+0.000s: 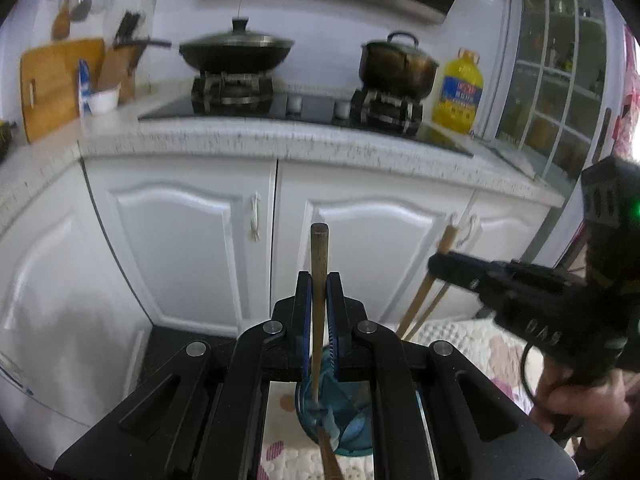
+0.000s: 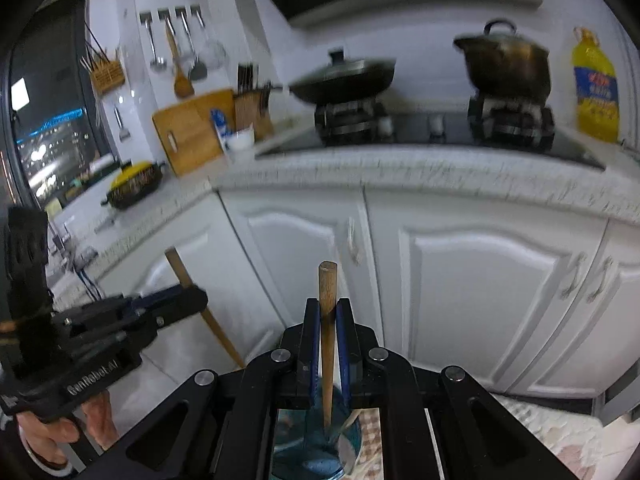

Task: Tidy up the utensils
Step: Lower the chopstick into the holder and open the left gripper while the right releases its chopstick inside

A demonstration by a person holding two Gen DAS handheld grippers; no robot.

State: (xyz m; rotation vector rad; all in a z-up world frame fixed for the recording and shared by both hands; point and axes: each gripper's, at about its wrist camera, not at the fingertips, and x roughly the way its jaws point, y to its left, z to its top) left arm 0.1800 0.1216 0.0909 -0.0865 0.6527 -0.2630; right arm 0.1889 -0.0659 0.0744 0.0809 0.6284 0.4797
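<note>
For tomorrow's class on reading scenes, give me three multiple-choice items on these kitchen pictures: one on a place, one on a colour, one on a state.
1. Where does the oil bottle stand?
A. right of the steel pot
B. left of the cutting board
C. on the floor

2. What colour is the glass cup below the grippers?
A. red
B. blue
C. yellow

3. How is the left gripper?
A. open, empty
B. shut on a wooden utensil handle
C. out of view

Key: 1 A, it stands beside the pot. 2 B, tinted blue. 3 B, its jaws clamp the stick.

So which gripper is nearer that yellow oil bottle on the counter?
Right. The right gripper is below the yellow oil bottle, on its side; the left gripper sits further left.
</note>
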